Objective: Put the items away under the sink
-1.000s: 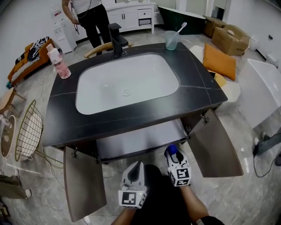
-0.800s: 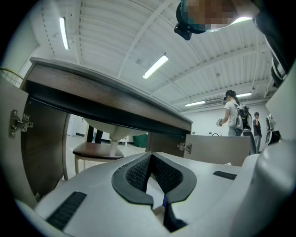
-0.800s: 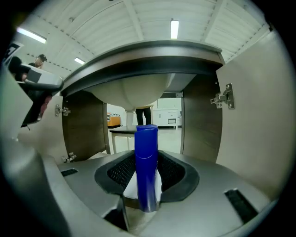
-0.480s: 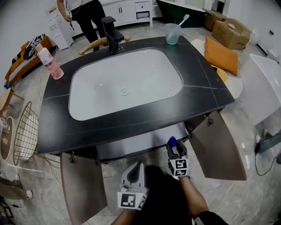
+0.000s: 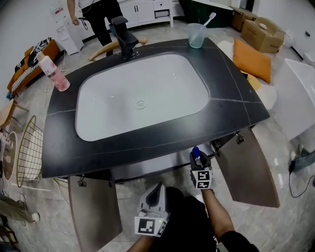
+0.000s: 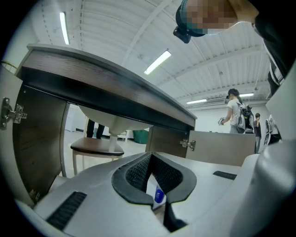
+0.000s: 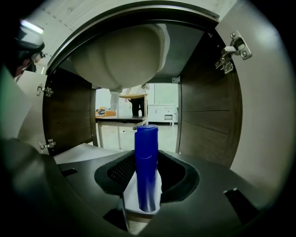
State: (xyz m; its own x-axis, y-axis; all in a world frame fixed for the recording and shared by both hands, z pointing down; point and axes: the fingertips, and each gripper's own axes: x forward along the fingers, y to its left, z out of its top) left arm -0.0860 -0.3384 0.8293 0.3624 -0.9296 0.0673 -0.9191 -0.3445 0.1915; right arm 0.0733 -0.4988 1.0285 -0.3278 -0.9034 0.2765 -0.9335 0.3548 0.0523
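A white tube with a tall blue cap point(image 7: 146, 166) stands upright in my right gripper point(image 7: 147, 187), which is shut on it. In the head view this right gripper point(image 5: 196, 157) sits at the open under-sink cabinet point(image 5: 162, 160), and the blue cap point(image 5: 195, 151) points into the opening. The basin's underside point(image 7: 125, 55) hangs above, and the cabinet's pale floor point(image 7: 78, 152) lies ahead to the left. Lower and nearer me, my left gripper point(image 5: 157, 187) is shut on a small white item with a blue mark point(image 6: 157, 195).
Both cabinet doors stand open, the left door point(image 5: 93, 211) and the right door point(image 5: 248, 167). On the black countertop point(image 5: 231, 103) are a pink bottle point(image 5: 53, 74), a faucet point(image 5: 123, 37) and a cup with a toothbrush point(image 5: 197, 34). A person point(image 5: 96, 12) stands beyond.
My right gripper has moved forward with the blue-capped tube, up to the cabinet opening. The left gripper has stayed about where it was.
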